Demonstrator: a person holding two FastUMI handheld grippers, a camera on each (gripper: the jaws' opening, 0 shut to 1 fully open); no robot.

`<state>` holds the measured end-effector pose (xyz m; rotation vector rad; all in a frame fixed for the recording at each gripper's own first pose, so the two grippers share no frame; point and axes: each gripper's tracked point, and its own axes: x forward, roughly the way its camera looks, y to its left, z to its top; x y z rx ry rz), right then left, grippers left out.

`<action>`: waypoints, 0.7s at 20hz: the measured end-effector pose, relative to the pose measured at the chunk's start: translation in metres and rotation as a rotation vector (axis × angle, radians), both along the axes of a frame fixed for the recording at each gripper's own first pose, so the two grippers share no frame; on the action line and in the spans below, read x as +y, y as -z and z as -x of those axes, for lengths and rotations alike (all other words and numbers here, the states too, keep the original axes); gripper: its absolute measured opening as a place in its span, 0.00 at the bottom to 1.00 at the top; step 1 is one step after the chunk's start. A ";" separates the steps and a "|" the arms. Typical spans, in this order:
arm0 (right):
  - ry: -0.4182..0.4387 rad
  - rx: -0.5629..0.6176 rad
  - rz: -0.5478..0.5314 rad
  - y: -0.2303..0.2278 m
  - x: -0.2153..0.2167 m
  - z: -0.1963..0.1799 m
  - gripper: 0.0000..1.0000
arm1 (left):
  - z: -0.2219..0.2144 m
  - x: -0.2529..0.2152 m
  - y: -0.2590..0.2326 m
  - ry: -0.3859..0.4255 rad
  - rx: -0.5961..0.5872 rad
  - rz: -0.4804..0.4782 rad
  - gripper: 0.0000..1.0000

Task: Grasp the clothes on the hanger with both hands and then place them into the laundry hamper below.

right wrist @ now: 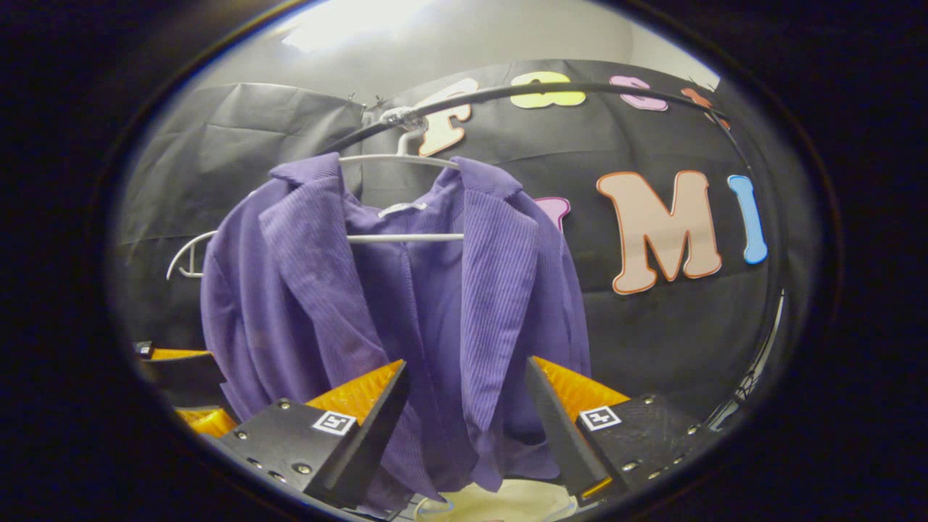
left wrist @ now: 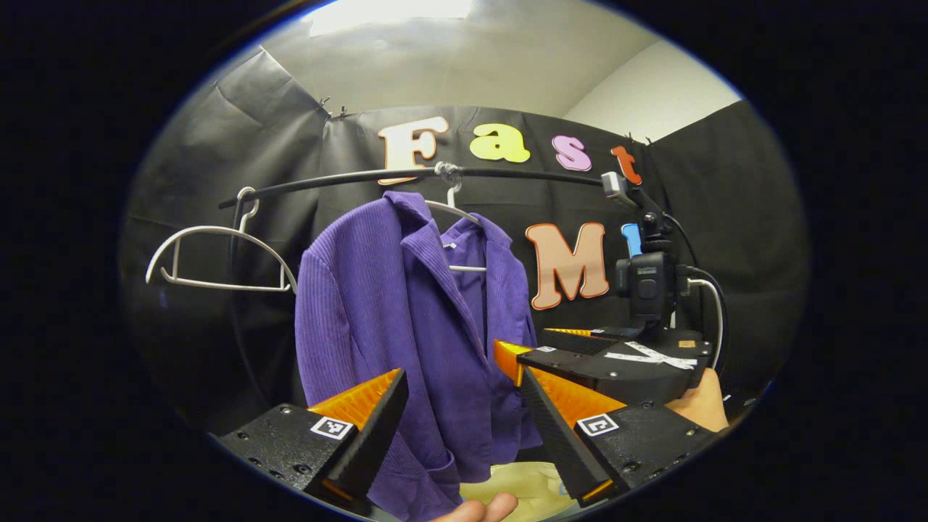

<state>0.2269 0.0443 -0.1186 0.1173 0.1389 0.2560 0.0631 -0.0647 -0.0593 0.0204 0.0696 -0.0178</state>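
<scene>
Purple jacket [left wrist: 406,326] on hanger [right wrist: 406,235] — both grippers [left wrist: 464,428] [right wrist: 464,428] raised, jaws apart, untouching.

One purple jacket [left wrist: 406,319], two white hangers [left wrist: 217,257], one rail [left wrist: 464,174], two claws [left wrist: 464,406].

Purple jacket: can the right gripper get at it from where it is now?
Probably yes. The right gripper is open and faces the purple jacket hanging on its hanger, with nothing between the fingers and the cloth. The left gripper is open too.
</scene>
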 end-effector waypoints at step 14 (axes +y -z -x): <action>-0.019 -0.022 -0.043 -0.003 -0.026 -0.054 0.01 | -0.113 0.022 0.013 -0.222 0.023 0.023 0.86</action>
